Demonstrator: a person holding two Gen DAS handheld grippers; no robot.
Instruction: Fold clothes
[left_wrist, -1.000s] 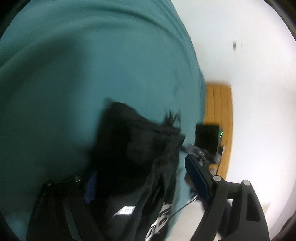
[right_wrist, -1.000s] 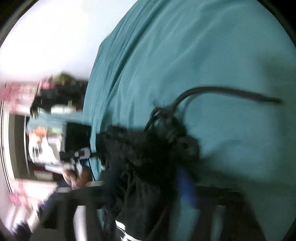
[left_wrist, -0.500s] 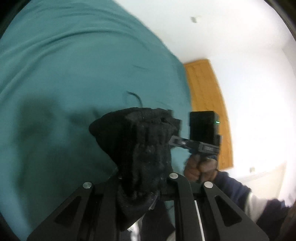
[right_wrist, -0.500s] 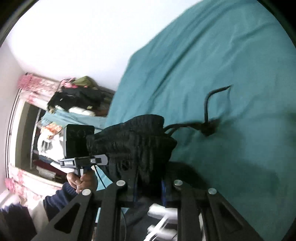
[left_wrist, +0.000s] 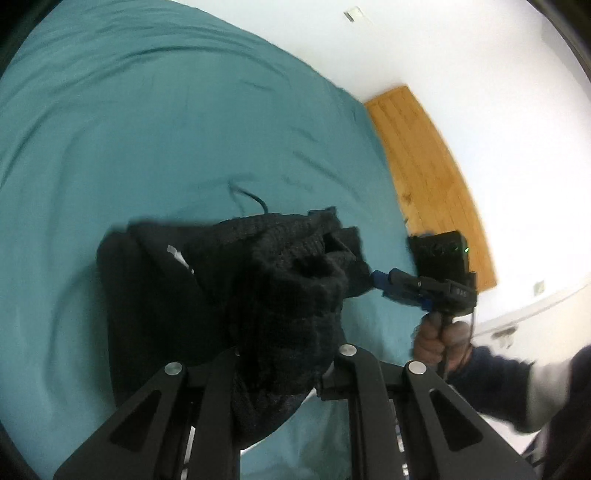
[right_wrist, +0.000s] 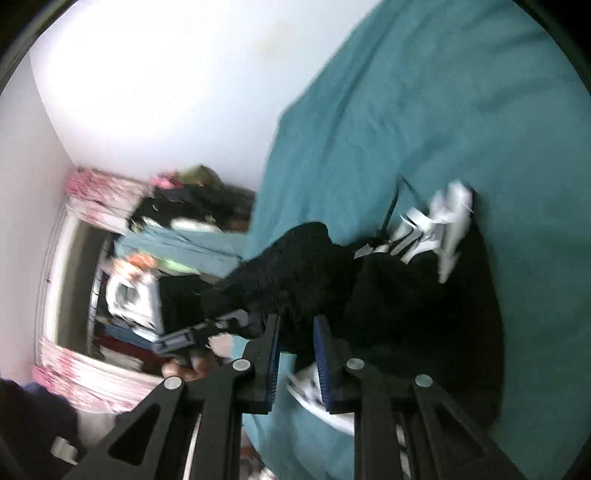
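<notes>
Lifted off the bed (left_wrist: 110, 140) now, the black garment (left_wrist: 280, 280) hangs bunched between both my claws, left claw (left_wrist: 284, 373) and right claw (right_wrist: 295, 354) each clamped on its waistband; no fold made yet.

1. The left wrist view looks down along its black gripper arms, close over a bunched black knitted garment (left_wrist: 280, 288) on a teal bedsheet (left_wrist: 147, 129).
2. The right wrist view faces the same garment (right_wrist: 295, 273) and sheet (right_wrist: 443, 92), equally near.
3. Each view shows the opposite handheld gripper at frame edge.
</notes>
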